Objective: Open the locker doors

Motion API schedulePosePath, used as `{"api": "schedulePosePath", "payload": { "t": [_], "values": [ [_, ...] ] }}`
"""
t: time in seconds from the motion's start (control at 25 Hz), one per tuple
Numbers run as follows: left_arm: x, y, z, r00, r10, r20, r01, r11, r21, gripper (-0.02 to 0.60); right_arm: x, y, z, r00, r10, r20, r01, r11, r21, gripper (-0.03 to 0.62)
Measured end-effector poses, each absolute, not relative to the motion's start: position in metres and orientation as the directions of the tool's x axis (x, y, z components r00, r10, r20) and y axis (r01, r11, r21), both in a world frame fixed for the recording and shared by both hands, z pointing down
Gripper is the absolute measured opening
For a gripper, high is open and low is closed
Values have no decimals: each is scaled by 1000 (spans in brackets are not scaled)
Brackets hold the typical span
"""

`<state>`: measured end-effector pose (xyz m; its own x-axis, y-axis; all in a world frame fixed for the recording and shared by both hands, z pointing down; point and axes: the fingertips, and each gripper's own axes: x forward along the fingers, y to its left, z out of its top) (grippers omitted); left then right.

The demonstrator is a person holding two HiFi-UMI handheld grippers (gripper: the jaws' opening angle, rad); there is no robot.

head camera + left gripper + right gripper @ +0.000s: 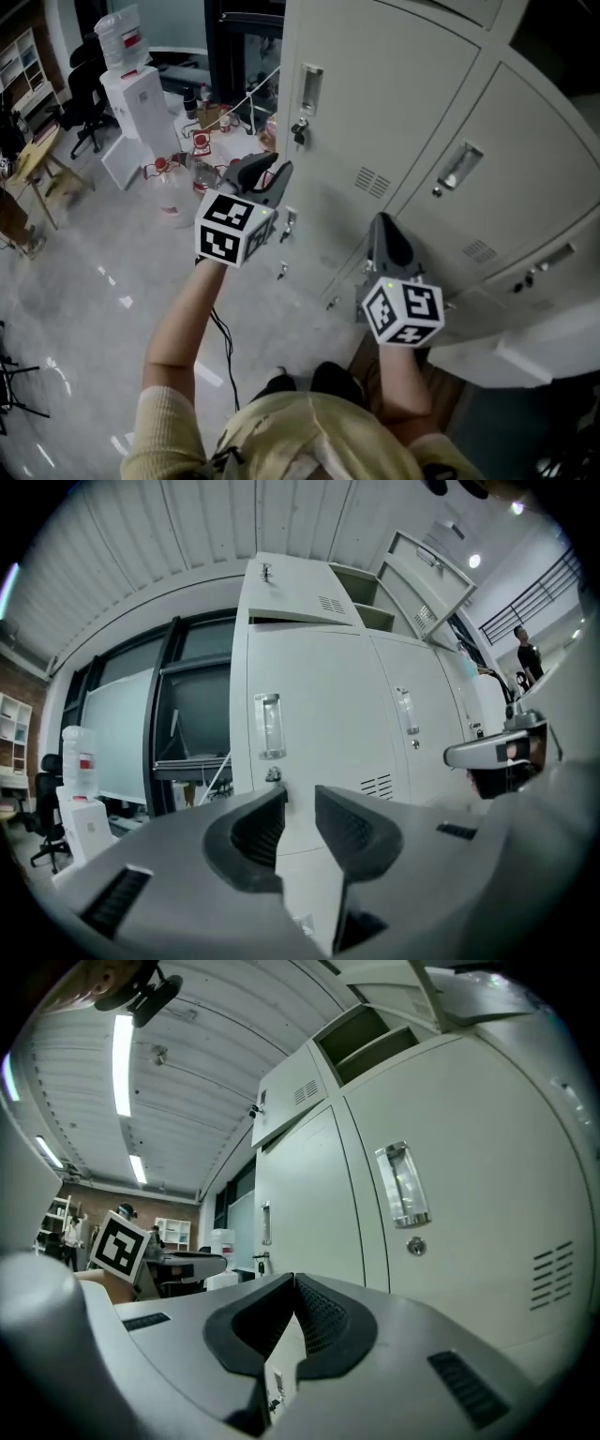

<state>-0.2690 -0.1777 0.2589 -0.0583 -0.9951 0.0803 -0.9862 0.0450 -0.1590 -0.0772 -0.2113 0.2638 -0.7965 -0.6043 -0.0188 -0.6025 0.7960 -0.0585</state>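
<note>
White cooler [131, 89] far left on the floor [94, 300], well apart from the work and no part of it. Next along, left hand-held gripper [272, 178], held level toward the lockers [394, 56], jaws a little apart, nothing between them; readied that way, probably, to take a handle. Straight ahead in the left gripper view: first door [319, 714] shut, handle [269, 726] recessed and upright, lock [273, 774] just beneath. Near, not touched. Aimed there, presumably, for the only purchase on a flat steel face. Further right and lower, right hand-held gripper [382, 223], close to the door fronts, jaws closed together on nothing. Beside it in the right gripper view: second door [469, 1204], also shut, second handle [403, 1185] above and to the right of the jaws, not in line. Kept shut perhaps for a slim, clear profile, perhaps for pushing instead of pinching; cannot tell which. Far right, third door [562, 216], seemingly shut. High up in both gripper views, upper compartments [366, 1035] seemingly open already. Early in the task by the look of it: both doors ahead closed, neither gripped.
</note>
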Motion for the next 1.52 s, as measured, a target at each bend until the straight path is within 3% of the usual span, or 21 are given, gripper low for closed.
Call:
{"api": "schedulePosePath", "payload": {
  "t": [0.36, 0.96, 1.52],
  "values": [
    [-277, -193, 310, -6, -993, 117, -995, -6, -100, 81, -81, -217, 297, -764, -644, 40, -645, 760, -85, 6],
    [-283, -221, 381, -44, -983, 177, -998, 35, -54, 81, -124, -247, 331, -840, -540, 59, -543, 837, -71, 6],
    [-322, -226, 535, -12, -945, 326, -1000, 5, -20, 95, -155, -248, 421, -712, -673, 200, -701, 696, -155, 5]
  ]
}}
